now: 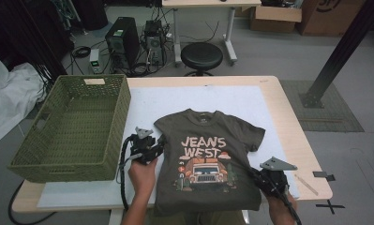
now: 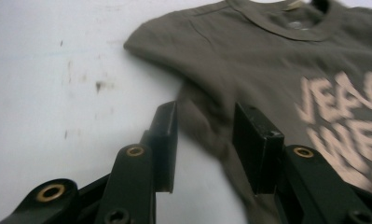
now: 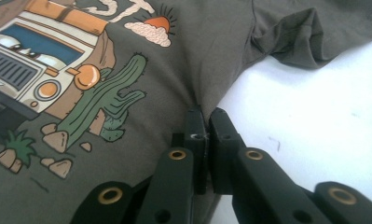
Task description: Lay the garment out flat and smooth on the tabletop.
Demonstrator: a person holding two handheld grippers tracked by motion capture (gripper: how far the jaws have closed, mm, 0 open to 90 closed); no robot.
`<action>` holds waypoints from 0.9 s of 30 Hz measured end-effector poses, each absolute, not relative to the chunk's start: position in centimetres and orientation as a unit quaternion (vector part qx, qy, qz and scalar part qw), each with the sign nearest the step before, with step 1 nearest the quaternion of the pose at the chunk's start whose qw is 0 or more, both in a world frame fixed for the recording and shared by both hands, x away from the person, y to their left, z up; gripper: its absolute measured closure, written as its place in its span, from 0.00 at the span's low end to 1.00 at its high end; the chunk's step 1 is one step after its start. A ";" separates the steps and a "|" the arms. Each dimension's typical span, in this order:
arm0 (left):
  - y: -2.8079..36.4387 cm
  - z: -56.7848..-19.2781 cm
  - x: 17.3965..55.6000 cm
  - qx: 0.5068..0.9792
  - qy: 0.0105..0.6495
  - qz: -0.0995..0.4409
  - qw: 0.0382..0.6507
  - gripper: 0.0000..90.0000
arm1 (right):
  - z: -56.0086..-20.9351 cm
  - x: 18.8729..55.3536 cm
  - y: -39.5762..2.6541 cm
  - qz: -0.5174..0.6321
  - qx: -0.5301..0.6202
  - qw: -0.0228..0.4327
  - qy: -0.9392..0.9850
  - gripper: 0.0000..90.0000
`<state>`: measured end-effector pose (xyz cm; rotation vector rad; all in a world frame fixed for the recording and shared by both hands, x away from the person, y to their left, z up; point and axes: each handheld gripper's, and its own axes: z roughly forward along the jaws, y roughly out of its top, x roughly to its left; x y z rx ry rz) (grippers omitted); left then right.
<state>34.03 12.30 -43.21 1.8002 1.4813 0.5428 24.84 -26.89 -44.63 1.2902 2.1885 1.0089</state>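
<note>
A dark olive t-shirt (image 1: 199,125) with a "JEANS WEST" truck print lies flat, front up, on the white mat (image 1: 147,101). My left gripper (image 1: 161,140) sits at the shirt's left side, just below the sleeve. In the left gripper view the t-shirt (image 2: 267,60) is blurred; the left gripper (image 2: 204,123) stands open, with the shirt's side edge lying between the jaws and untouched by the pads. My right gripper (image 1: 253,170) is at the shirt's lower right side. In the right gripper view the right gripper (image 3: 207,116) is pinched on the t-shirt (image 3: 197,56) at its side edge beside the cactus print.
A green woven basket (image 1: 72,169) stands empty on the table's left part, close to my left gripper. Bare white mat (image 3: 314,121) lies right of the shirt. Behind the table are a black stool (image 1: 202,56) and computer towers (image 1: 123,40).
</note>
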 end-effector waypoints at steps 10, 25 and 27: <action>12.7 -44.3 34.4 0.694 0.591 0.224 0.345 0.95 | -43.7 32.6 -30.7 0.385 0.543 0.228 0.711 0.65; 13.4 -43.6 28.8 0.672 0.587 0.264 0.365 0.76 | -43.6 34.8 -28.8 0.269 0.515 0.261 0.771 0.95; 14.1 -43.3 29.9 0.655 0.606 0.247 0.377 0.71 | -43.3 34.5 -28.9 0.276 0.515 0.272 0.764 0.85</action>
